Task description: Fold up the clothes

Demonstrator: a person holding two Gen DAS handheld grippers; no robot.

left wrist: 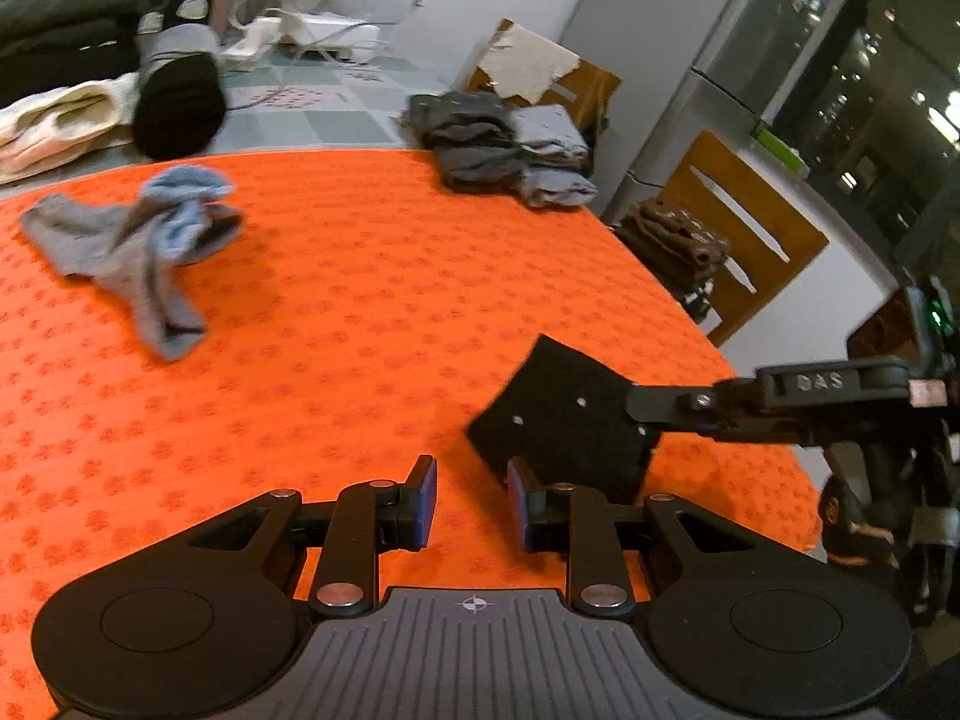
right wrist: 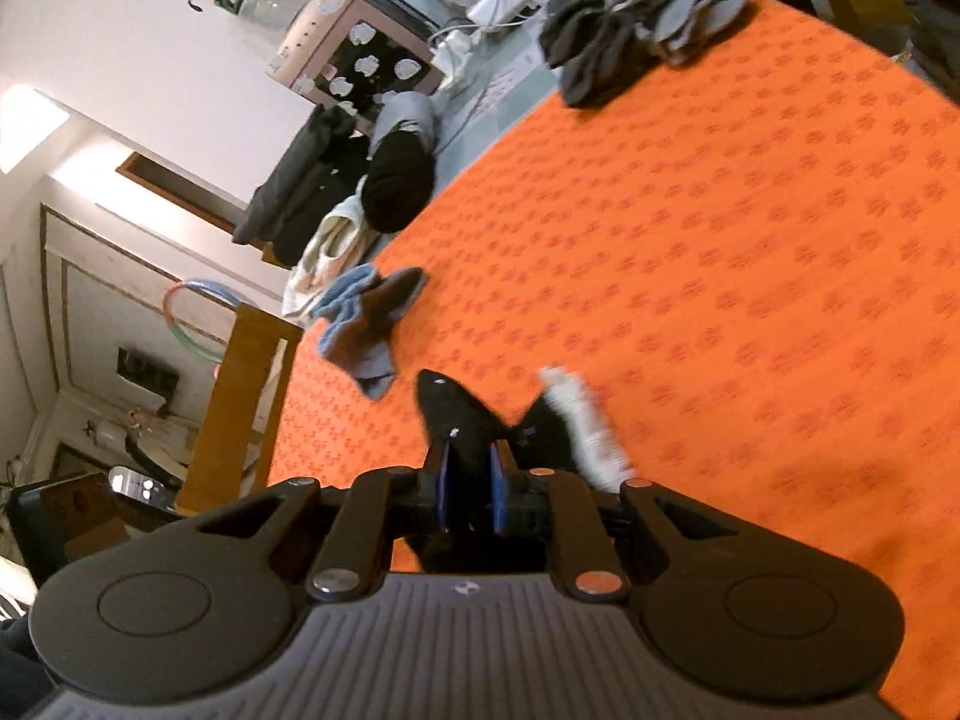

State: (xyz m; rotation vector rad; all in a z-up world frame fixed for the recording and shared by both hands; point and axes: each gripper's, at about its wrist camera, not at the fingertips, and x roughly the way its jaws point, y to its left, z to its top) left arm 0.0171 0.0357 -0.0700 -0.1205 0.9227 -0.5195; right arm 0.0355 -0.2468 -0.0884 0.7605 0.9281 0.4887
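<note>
Only rightward: white cuff showing.

One legible marking only: raised letters reading "DAS" on the arm of the right gripper, seen from the left wrist view; other labels and stickers are unreadable.

Dim, warm indoor light; both fisheye views bend strongly at the edges, with motion blur throughout.

Two claws, one black garment, perhaps two loose socks, one folded pile.
</note>
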